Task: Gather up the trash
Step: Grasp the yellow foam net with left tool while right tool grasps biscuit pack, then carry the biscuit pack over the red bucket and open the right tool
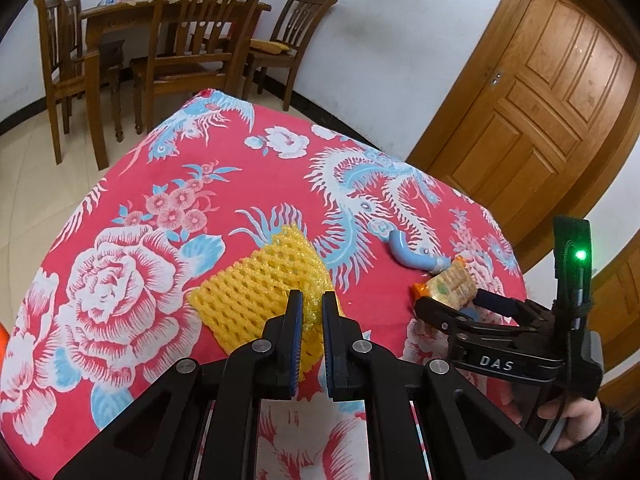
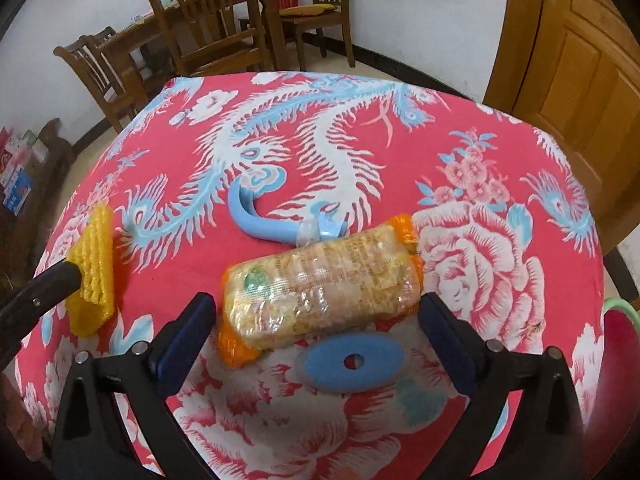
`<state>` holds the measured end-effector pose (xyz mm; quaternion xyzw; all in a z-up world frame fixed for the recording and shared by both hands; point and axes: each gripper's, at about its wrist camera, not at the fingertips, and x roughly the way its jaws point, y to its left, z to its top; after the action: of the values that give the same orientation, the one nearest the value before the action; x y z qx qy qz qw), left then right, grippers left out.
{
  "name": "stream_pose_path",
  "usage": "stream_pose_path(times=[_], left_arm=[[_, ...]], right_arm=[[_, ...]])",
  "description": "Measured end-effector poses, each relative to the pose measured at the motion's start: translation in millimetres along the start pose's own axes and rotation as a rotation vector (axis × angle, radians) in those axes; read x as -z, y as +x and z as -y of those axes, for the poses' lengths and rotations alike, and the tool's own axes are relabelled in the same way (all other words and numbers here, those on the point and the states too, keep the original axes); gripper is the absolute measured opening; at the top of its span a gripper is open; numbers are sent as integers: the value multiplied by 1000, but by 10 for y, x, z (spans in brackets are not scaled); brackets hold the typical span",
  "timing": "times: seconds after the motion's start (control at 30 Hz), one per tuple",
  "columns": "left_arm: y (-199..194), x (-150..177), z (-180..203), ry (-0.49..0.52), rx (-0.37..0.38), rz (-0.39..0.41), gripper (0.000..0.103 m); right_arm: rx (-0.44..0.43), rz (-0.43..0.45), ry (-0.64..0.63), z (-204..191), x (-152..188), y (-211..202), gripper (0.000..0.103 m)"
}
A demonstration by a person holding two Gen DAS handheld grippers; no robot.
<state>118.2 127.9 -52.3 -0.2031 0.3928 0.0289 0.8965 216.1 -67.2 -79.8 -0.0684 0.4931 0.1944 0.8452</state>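
Both grippers work: left gripper [image 1: 311, 304] pinches foam net [image 1: 256, 284], right gripper [image 2: 320, 312] straddles cracker packet [image 2: 320, 280].

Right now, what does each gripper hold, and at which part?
Left gripper pinches the yellow foam net at its near edge. Right gripper is open around the snack packet, not gripping it.

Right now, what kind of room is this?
Probably a dining room in someone's home: a wooden dining table with matching chairs stands by the wall, a panelled wooden door is nearby, and a flowery red tablecloth covers the near table.
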Motion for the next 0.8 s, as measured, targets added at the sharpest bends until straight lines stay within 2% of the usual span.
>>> stream_pose_path(times=[0.1, 0.2, 0.47, 0.8], left_arm=[[12, 2, -1, -1, 4, -2, 9], [22, 7, -5, -4, 6, -4, 9], [6, 4, -2, -6, 8, 0, 9], [-67, 13, 84, 5, 22, 9, 9]], right_arm=[[22, 12, -16, -22, 13, -6, 90], [19, 22, -20, -32, 22, -26, 86], [-16, 37, 34, 51, 57, -112, 83], [-68, 110, 90, 125, 171, -529, 83]])
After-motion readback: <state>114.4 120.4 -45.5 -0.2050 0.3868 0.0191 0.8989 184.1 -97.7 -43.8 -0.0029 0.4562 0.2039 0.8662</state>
